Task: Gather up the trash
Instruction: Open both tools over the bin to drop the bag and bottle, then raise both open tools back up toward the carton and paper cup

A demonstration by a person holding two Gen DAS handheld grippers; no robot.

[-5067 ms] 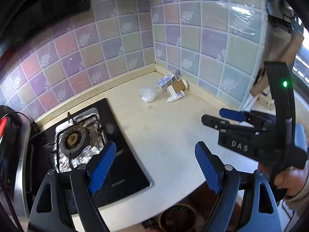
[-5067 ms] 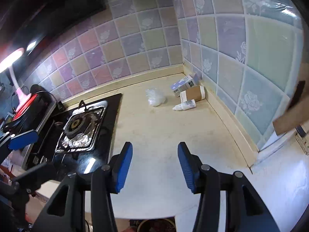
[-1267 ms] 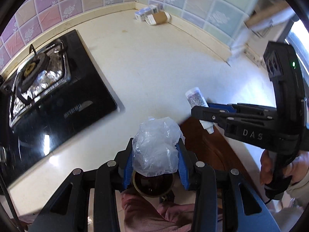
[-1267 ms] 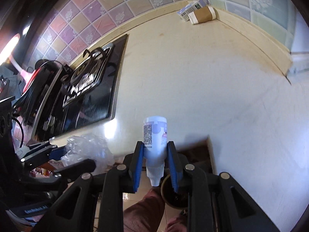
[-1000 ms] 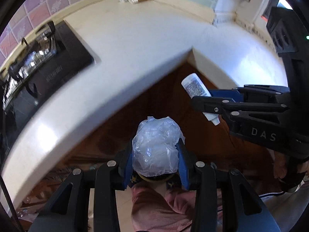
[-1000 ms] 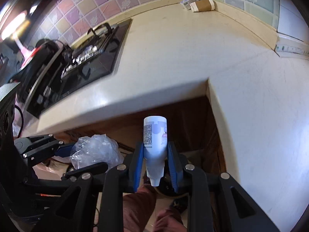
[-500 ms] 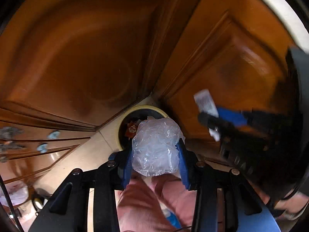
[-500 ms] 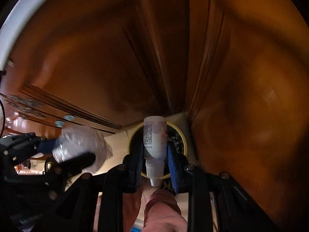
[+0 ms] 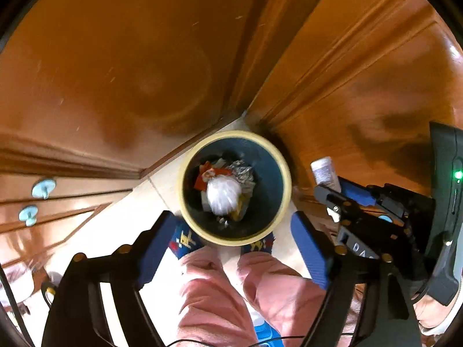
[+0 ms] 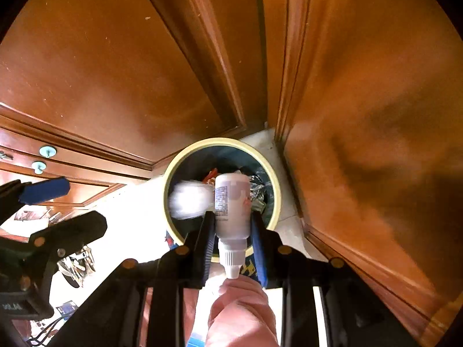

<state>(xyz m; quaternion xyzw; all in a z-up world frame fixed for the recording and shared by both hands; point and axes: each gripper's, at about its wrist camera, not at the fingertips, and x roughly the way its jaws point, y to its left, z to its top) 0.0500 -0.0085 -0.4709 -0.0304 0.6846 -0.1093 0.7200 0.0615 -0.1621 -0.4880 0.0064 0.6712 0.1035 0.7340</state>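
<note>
A crumpled plastic bag [image 9: 222, 194], just released, is seen dropping into the bin [image 9: 282, 202] as the left gripper [image 9: 231, 248] opens empty; a small bottle [image 10: 233, 205] remains pinched by the right gripper [image 10: 233, 241].

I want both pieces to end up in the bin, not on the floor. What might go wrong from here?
1. The white bottle, clamped in the right hand-held gripper, sits over the near rim of the trash bin; released here it may clip the rim.
2. The left hand-held gripper is opening with nothing between its fingers; the plastic bag, blurred, seems over the bin's trash, but where it settles is unclear.
</note>
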